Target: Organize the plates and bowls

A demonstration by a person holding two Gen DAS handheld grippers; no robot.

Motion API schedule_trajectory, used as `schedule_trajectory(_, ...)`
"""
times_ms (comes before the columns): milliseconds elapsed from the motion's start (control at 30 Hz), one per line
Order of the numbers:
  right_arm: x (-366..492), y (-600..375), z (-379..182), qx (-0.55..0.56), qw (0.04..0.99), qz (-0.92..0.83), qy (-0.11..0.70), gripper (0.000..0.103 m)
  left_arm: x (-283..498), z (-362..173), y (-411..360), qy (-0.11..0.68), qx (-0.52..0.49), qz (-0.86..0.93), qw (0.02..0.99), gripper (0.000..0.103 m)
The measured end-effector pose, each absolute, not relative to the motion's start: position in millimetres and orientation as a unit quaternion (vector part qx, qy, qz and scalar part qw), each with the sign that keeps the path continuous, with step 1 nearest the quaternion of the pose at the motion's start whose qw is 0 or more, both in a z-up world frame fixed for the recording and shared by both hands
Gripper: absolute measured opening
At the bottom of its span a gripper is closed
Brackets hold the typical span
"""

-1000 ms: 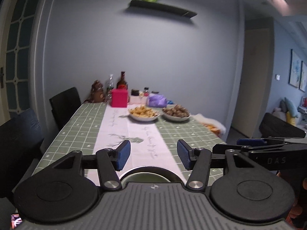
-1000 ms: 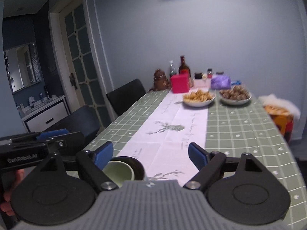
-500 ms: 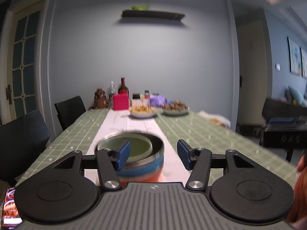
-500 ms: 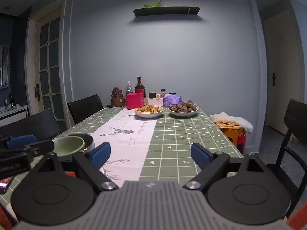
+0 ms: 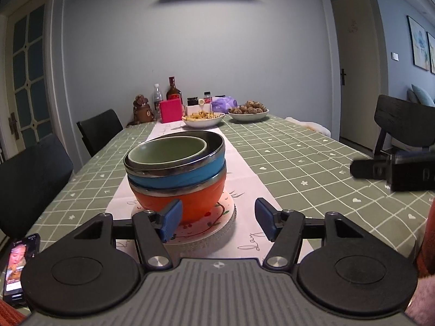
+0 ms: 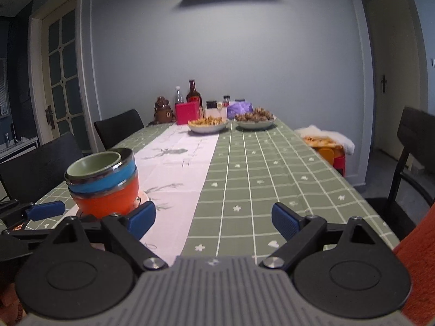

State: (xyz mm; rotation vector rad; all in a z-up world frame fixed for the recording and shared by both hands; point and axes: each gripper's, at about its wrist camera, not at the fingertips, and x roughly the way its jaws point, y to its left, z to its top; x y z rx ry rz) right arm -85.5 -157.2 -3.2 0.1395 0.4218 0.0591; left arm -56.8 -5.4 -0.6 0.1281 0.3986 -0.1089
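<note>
While my left gripper (image 5: 216, 222) and right gripper (image 6: 213, 220) both hang spread and empty, I see grey walls (image 5: 190, 54), the long green checked tablecloth (image 5: 299, 157), its white runner (image 6: 176, 163) — and nested orange, blue and green bowls (image 5: 176, 168) on a patterned white plate (image 5: 214, 224).

My left gripper (image 5: 216, 222): black linkage arms, blue ribbed pads (image 5: 171, 218), silver pivot screws, grey ribbed housing with small white emblem. My right gripper (image 6: 213, 221): same build. Orange-red sleeve (image 6: 416, 266) at frame edges.
</note>
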Motion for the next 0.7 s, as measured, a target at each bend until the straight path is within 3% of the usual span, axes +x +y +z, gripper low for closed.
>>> schedule_trajectory(200,-86.2,-159.8,-4.7,0.079,0.974,0.032,0.209,0.091,-54.6,-2.3,-3.9,0.207,0.044,-0.050,0.976,0.078)
schedule_trajectory(700,-83.3,-158.8,-5.1,0.074,0.973,0.041,0.213,0.091,-47.9,-8.0,-4.4,0.252,0.037,-0.047,0.966,0.080)
